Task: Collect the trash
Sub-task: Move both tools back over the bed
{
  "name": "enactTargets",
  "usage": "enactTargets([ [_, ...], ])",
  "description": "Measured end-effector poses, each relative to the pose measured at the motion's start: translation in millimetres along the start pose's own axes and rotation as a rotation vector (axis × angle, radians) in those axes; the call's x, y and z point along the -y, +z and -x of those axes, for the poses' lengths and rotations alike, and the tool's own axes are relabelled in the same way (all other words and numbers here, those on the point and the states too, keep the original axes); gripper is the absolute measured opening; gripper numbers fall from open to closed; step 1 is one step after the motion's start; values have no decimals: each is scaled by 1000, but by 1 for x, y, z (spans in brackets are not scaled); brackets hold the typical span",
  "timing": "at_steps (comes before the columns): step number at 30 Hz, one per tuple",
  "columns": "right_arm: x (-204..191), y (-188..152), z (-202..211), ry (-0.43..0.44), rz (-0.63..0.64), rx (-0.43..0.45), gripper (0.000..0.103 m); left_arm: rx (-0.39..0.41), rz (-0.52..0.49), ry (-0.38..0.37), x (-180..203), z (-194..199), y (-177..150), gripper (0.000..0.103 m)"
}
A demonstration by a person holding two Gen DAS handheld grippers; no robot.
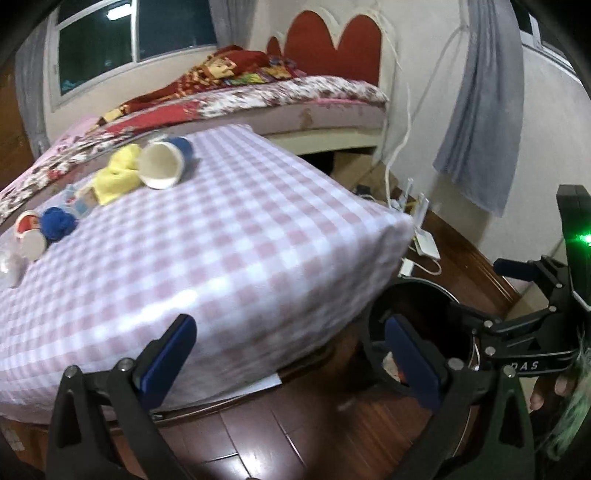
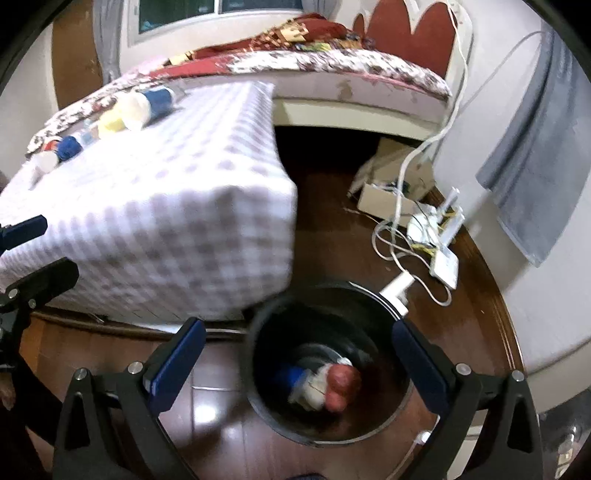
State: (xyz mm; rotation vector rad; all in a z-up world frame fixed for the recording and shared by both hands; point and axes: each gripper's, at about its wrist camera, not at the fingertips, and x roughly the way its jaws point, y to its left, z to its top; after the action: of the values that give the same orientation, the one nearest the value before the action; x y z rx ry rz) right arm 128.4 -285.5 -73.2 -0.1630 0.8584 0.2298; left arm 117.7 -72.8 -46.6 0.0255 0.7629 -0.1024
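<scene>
Trash bin point(image 2: 328, 373) beside table edge point(image 2: 291, 229)

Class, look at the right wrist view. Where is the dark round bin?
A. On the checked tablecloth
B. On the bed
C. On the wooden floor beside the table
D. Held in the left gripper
C: the bin stands on the wooden floor below the corner of the checked table, with trash already inside.

- You are in a home bedroom: a bed point(image 1: 295, 99) with a floral sheet and a red padded headboard point(image 1: 332, 44) stands against the wall.
- You see a window point(image 1: 129, 33) with grey curtains point(image 1: 476, 110).
- Dark wooden flooring point(image 2: 332, 221) carries a tangle of household cables point(image 2: 406, 236).
</scene>
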Motion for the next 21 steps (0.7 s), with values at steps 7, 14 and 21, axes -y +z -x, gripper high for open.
enactTargets([
  [7, -34, 22, 16, 63, 29, 102, 102, 42, 59, 51, -37, 21, -3, 102],
  [14, -80, 45, 12, 128, 91, 151, 102, 57, 140, 123, -95, 34, -9, 102],
  [21, -147, 83, 4, 194, 168, 185, 102, 65, 242, 253, -175, 44, -16, 102],
])
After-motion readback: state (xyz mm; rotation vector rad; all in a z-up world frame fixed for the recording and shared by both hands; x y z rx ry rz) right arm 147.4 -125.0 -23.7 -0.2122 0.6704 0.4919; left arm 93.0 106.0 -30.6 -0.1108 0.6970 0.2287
